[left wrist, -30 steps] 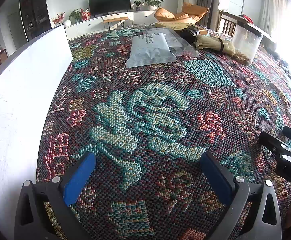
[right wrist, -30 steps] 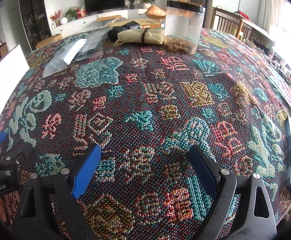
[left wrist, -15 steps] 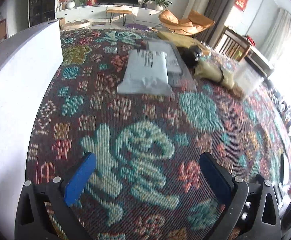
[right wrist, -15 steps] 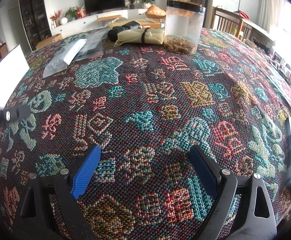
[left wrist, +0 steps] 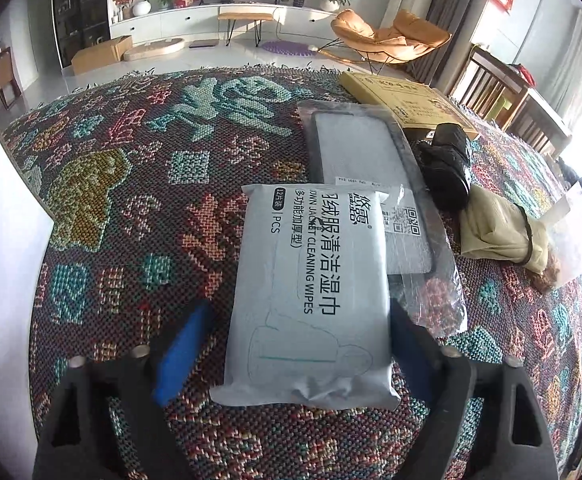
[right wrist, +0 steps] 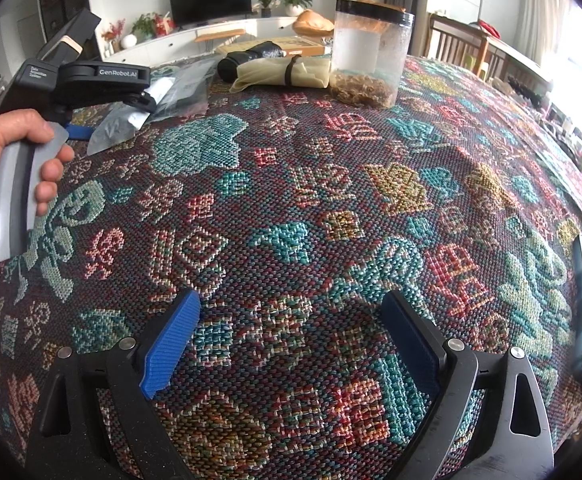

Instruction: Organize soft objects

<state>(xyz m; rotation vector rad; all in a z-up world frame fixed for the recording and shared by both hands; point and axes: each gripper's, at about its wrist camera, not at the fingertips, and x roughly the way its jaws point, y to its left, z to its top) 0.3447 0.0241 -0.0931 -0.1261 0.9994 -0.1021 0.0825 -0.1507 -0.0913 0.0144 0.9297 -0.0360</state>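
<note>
While the left hand-held gripper, its jaws just narrowing, brackets the wipes pack lying flat on the patterned bench without yet pinching it, we advise centring before closing; the right hand-held gripper stands spread, empty.

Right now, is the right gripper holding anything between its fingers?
No, the right gripper stands open over the bare patterned tablecloth, with nothing between its blue pads.

Light: bright daylight, blown-out glare at the right edge of both views.
Distortion: fisheye bending, dark corners.
Blur: left claw's blue pad smeared.
</note>
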